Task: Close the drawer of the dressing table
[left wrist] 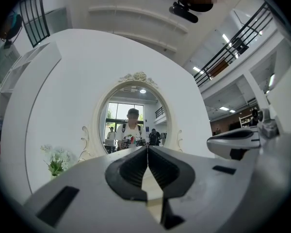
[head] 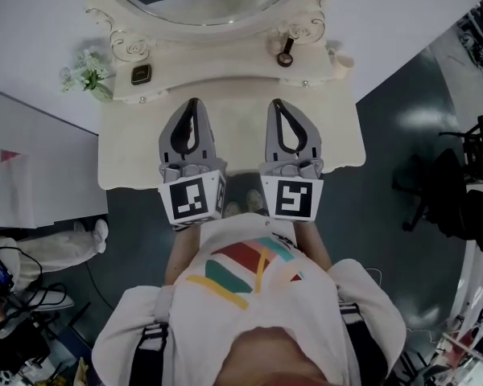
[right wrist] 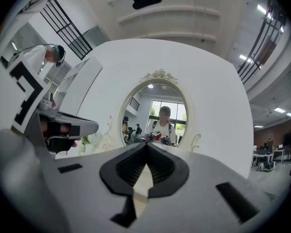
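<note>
The cream dressing table (head: pixel 129 155) with its oval mirror (head: pixel 201 14) stands in front of me. No drawer juts out past its front edge in the head view; the drawer front is hidden below the top. My left gripper (head: pixel 195 103) and right gripper (head: pixel 275 103) hover side by side over the tabletop, pointing at the mirror. Both are shut with nothing between the jaws. In the left gripper view the left gripper (left wrist: pixel 147 147) has its tips touching in front of the mirror (left wrist: pixel 131 115). The right gripper (right wrist: pixel 147 144) looks the same in its own view.
On the table's back shelf are a small bunch of white flowers (head: pixel 87 72), a small dark box (head: pixel 141 74) and a dark round-handled object (head: pixel 285 55). A black office chair (head: pixel 443 183) stands on the right. Cables and bags (head: pixel 24 296) lie on the floor at the left.
</note>
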Tool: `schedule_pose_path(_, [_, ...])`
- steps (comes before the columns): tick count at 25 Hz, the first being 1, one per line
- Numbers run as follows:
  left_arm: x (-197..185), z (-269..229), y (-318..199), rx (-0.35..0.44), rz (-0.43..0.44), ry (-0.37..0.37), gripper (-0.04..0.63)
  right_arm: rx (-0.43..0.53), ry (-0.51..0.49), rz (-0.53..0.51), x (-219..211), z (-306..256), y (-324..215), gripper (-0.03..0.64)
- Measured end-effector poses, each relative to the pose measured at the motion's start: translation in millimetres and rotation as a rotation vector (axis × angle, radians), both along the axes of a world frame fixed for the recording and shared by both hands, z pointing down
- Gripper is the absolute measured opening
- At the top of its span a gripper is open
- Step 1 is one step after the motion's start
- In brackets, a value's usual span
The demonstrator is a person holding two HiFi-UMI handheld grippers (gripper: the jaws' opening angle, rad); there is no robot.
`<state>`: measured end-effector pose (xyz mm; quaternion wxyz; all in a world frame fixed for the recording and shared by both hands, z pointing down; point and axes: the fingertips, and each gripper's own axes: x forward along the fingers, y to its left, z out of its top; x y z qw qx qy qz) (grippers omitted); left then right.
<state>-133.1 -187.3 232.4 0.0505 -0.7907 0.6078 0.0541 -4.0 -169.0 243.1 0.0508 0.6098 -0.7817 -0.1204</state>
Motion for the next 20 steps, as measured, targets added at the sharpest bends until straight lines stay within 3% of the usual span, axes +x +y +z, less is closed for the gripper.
schedule_pose_path(20, [1.4, 7.8, -1.5, -0.001, -0.006, 0.01, 0.006, -0.022, -0.02, -0.013, 4.9, 5.6, -3.3, 0.0])
